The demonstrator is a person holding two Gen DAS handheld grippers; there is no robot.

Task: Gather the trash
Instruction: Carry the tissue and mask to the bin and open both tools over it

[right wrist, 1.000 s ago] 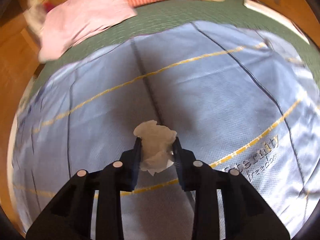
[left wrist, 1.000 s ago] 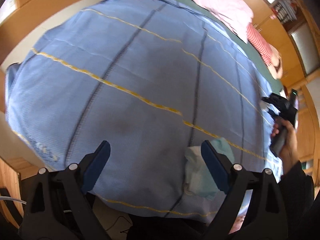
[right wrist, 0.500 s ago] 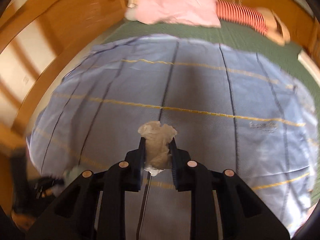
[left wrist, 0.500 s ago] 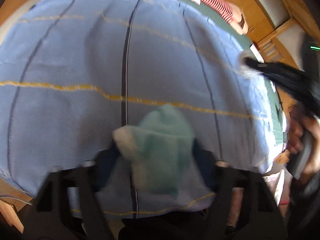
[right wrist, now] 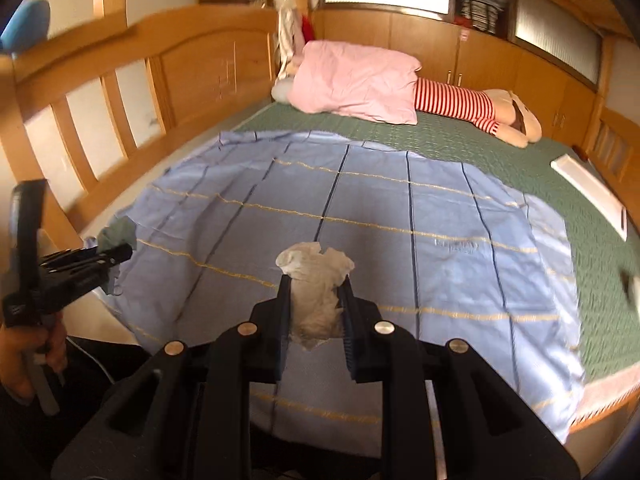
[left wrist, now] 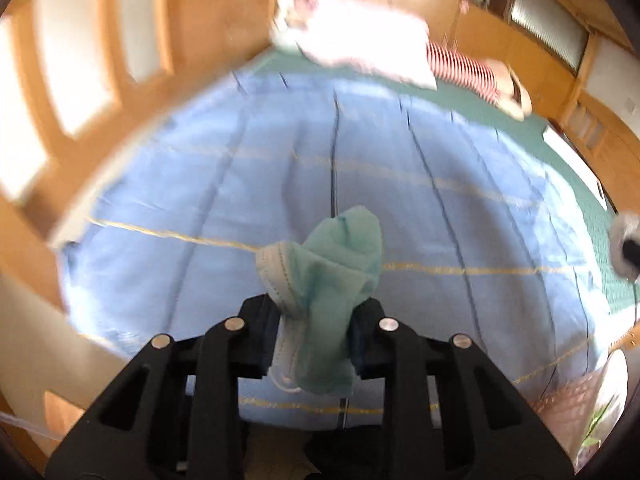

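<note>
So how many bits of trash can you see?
2. A green face mask pinched in the left tool, and a crumpled white tissue pinched in the right tool. More could be out of view.

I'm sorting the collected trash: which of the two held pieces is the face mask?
The teal face mask with a white edge, pinched in the left gripper. The right gripper holds a crumpled white tissue instead.

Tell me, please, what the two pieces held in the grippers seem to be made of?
Green piece: probably a non-woven face mask, matte, with a stitched white edge and an ear loop. White wad: looks like soft tissue paper, crumpled, with torn, fuzzy edges.
</note>
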